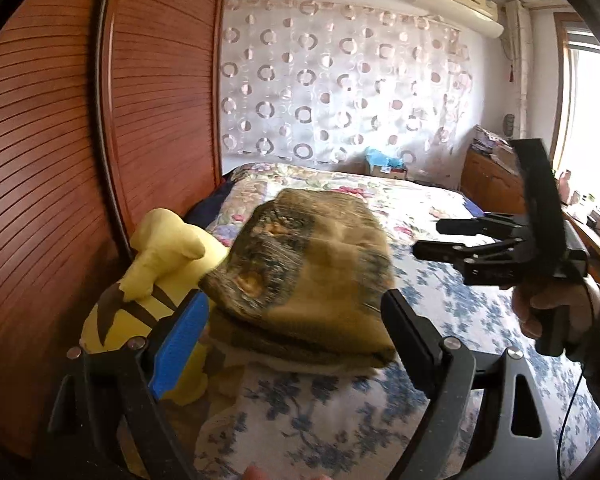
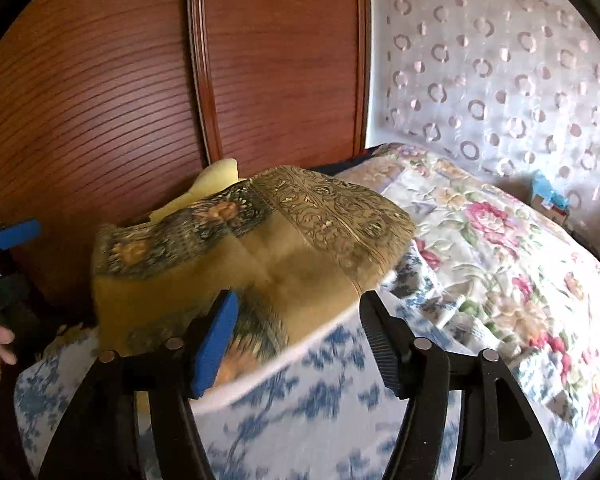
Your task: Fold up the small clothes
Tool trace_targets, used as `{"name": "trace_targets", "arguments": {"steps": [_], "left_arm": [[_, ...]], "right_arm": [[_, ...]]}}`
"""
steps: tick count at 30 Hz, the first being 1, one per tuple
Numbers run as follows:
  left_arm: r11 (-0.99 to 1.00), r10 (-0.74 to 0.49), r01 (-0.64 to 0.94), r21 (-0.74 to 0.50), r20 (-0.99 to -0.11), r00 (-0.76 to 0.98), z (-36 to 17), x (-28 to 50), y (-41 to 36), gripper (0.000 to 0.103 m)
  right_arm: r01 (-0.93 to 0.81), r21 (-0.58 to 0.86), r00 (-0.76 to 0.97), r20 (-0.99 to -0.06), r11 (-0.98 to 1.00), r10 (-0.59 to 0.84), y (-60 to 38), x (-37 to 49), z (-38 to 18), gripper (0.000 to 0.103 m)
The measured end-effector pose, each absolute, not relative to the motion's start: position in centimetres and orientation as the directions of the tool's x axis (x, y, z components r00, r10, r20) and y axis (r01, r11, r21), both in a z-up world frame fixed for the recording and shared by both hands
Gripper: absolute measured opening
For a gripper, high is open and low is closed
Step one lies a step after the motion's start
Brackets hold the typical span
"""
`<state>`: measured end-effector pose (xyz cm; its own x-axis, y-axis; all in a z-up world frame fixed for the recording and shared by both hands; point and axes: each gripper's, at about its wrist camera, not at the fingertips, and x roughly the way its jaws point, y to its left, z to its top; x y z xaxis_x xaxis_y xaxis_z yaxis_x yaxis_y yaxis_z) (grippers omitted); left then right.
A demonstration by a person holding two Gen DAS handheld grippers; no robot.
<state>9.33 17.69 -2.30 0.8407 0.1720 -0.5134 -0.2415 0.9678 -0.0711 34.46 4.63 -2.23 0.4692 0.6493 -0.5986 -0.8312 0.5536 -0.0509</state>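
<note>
A folded olive-and-ochre patterned cloth (image 1: 308,280) lies on a raised stack on the bed; it also shows in the right wrist view (image 2: 260,248). My left gripper (image 1: 296,328) is open, its jaws standing wide to either side of the cloth's near edge, holding nothing. My right gripper (image 2: 296,336) is open just before the cloth's near corner, holding nothing. From the left wrist view the right gripper (image 1: 432,240) hovers to the right of the cloth, above the bed.
A yellow plush toy (image 1: 152,280) sits left of the cloth against the wooden wardrobe (image 1: 60,160). The floral bedspread (image 2: 480,248) stretches right and back. A wooden cabinet (image 1: 488,176) with clutter stands by the window. A blue-white patterned fabric (image 2: 320,400) lies under the cloth.
</note>
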Motion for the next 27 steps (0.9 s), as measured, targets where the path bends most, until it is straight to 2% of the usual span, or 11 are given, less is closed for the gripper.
{"name": "trace_targets", "arguments": {"steps": [11,19,27], "left_arm": [[0.988,0.108,-0.153,-0.039,-0.542,0.834,-3.4,7.7,11.9,0.088],[0.996,0.048,-0.082,-0.045,-0.514,0.857,-2.3,7.1,7.4,0.088],[1.0,0.006,-0.018,-0.021,-0.451,0.893,0.7,6.2,2.9,0.088]], "right_arm": [[-0.736,-0.024,0.578,-0.543,0.677,0.609,-4.5,25.2,-2.0,0.084],[-0.585,0.008,0.702,-0.497,0.811,0.511,-11.4,18.5,-1.5,0.085],[-0.434,0.011,0.822,-0.403,0.901,0.401,-17.4,11.1,1.1,0.085]]}}
